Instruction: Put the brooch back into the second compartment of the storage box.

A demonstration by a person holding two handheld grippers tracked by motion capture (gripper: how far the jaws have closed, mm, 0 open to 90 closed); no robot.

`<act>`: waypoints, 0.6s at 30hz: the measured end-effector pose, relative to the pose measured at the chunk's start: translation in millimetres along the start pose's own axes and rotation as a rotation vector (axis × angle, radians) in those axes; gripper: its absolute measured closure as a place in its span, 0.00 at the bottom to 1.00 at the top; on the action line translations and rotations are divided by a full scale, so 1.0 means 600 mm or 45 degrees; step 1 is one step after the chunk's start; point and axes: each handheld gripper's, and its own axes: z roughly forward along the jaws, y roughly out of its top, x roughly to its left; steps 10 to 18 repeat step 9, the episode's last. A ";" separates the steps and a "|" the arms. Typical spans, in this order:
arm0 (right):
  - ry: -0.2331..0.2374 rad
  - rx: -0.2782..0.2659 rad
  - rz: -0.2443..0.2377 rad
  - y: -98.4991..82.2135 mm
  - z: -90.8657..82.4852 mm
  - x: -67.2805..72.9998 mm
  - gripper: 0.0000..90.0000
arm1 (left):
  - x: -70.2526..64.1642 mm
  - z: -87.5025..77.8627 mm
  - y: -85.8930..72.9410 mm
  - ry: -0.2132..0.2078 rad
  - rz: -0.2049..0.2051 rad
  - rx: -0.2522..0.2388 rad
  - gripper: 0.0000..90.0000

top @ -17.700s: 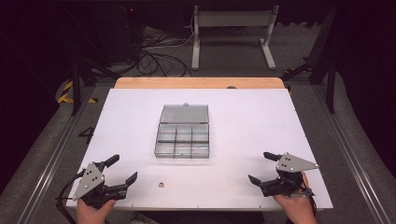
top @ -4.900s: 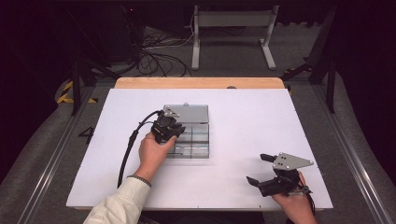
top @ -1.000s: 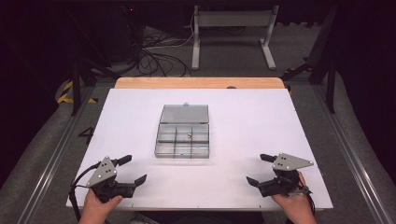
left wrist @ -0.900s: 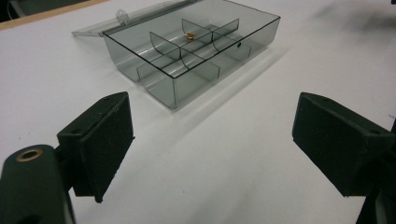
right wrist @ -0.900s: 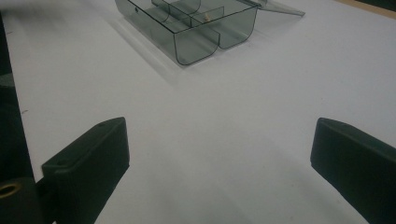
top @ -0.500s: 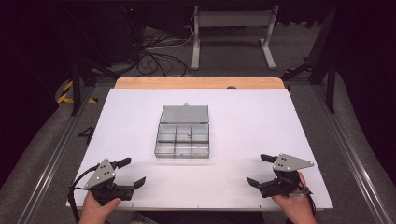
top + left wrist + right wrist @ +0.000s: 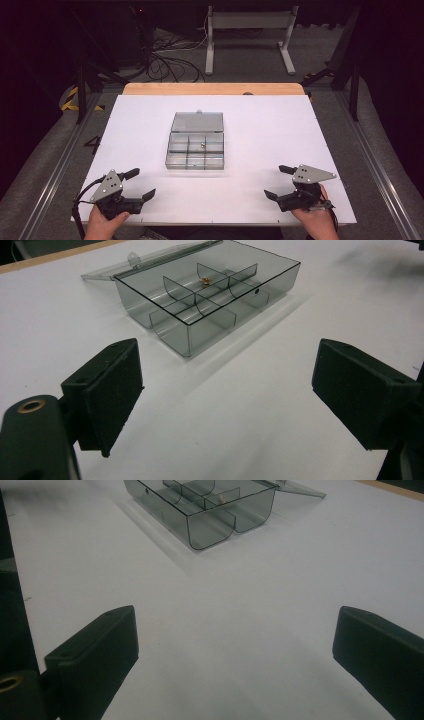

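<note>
**Both grippers wide and empty, clear box open at mid-table**

A smoky, see-through plastic compartment box (image 7: pixel 195 150) sits at the middle of the white table (image 7: pixel 280 125), well apart from both grippers. Its flat lid (image 7: pixel 197 121) lies folded back on the far side. Thin curved-bottom dividers split the tray into small cells, and a tiny brass-coloured piece (image 7: pixel 202 145) rests in one of the middle cells.

The left gripper (image 7: pixel 138 184) rests at the near left edge, its matte black, blocky jaws spread wide with nothing between them. The right gripper (image 7: pixel 279 182) sits at the near right edge, jaws likewise wide and empty. Each carries a grey three-cornered metal plate on top.
</note>
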 end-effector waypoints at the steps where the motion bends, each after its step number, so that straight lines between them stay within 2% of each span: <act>1: 0.000 0.001 0.000 0.000 0.000 0.000 0.05 | 0.000 0.000 0.000 0.002 0.001 0.000 0.15; 18: 0.004 0.006 -0.001 0.000 0.001 0.000 0.06 | 0.000 0.000 0.000 0.007 -0.002 0.001 0.14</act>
